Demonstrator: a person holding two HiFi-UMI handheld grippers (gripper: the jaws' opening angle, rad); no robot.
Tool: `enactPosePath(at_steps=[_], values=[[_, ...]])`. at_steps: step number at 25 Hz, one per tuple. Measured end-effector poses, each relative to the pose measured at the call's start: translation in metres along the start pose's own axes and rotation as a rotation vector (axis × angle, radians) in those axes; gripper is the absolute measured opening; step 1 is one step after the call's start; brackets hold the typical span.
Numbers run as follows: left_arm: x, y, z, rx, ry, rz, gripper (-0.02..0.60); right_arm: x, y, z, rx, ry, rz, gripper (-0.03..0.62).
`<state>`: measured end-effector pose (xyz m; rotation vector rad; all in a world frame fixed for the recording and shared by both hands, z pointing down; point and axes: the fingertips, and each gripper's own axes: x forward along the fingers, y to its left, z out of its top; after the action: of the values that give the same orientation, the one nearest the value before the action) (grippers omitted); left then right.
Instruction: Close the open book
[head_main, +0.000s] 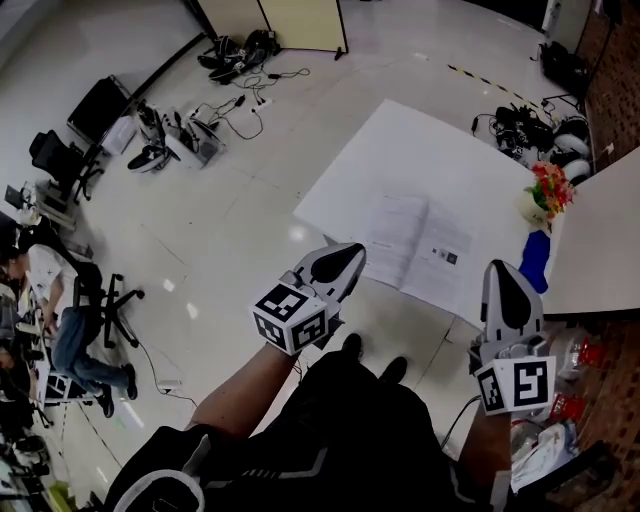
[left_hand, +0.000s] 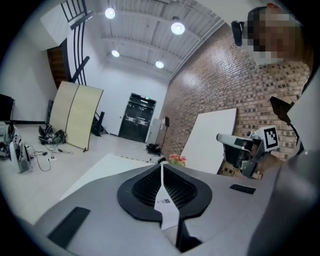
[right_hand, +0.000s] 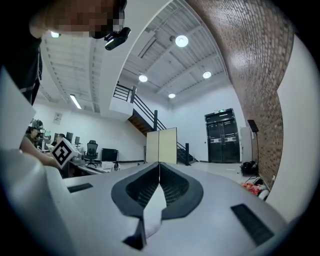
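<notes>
An open book (head_main: 418, 250) lies flat on a white table (head_main: 400, 160), its two white pages facing up near the table's front edge. My left gripper (head_main: 345, 258) hovers at the book's left edge, just off the table, its jaws shut with nothing between them. To the right, my right gripper (head_main: 505, 275) is held beyond the book's right page, also shut and empty. In the left gripper view the jaws (left_hand: 161, 172) meet along one seam and the right gripper (left_hand: 235, 145) shows beyond them. The right gripper view shows its own jaws (right_hand: 159, 170) pressed together.
A pot of orange and red flowers (head_main: 548, 190) and a blue object (head_main: 537, 260) stand at the table's right edge. A second white table (head_main: 600, 240) adjoins on the right. Cables and gear (head_main: 200, 130) litter the floor at left, with office chairs (head_main: 95, 300). My shoes (head_main: 370, 360) stand below the table edge.
</notes>
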<state>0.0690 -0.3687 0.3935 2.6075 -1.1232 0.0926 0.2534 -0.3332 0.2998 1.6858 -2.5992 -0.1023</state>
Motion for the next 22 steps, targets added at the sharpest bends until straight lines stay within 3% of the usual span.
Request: enactPosePath(at_steps=[3, 6, 11, 16, 17, 20, 22], values=[[0.012, 0.033, -0.04, -0.086, 0.077, 0.057, 0.04, 0.018, -0.002, -0.008, -0.005, 0.021, 0.012, 0.0], [0.014, 0.076, -0.099, -0.258, 0.158, 0.138, 0.09, 0.027, 0.002, -0.017, 0.008, 0.049, 0.023, 0.0], [0.012, 0.12, -0.191, -0.473, 0.255, 0.252, 0.155, 0.04, 0.006, -0.05, 0.015, 0.131, 0.04, 0.0], [0.019, 0.141, -0.255, -0.769, 0.237, 0.307, 0.292, 0.044, 0.008, -0.089, 0.013, 0.212, 0.045, 0.0], [0.023, 0.143, -0.264, -0.812, 0.228, 0.314, 0.295, 0.044, 0.007, -0.095, 0.009, 0.222, 0.041, 0.0], [0.037, 0.151, -0.279, -0.891, 0.189, 0.316, 0.295, 0.044, 0.0, -0.106, 0.009, 0.238, 0.022, 0.0], [0.045, 0.155, -0.281, -0.902, 0.166, 0.305, 0.295, 0.043, -0.002, -0.112, 0.003, 0.25, 0.016, 0.001]])
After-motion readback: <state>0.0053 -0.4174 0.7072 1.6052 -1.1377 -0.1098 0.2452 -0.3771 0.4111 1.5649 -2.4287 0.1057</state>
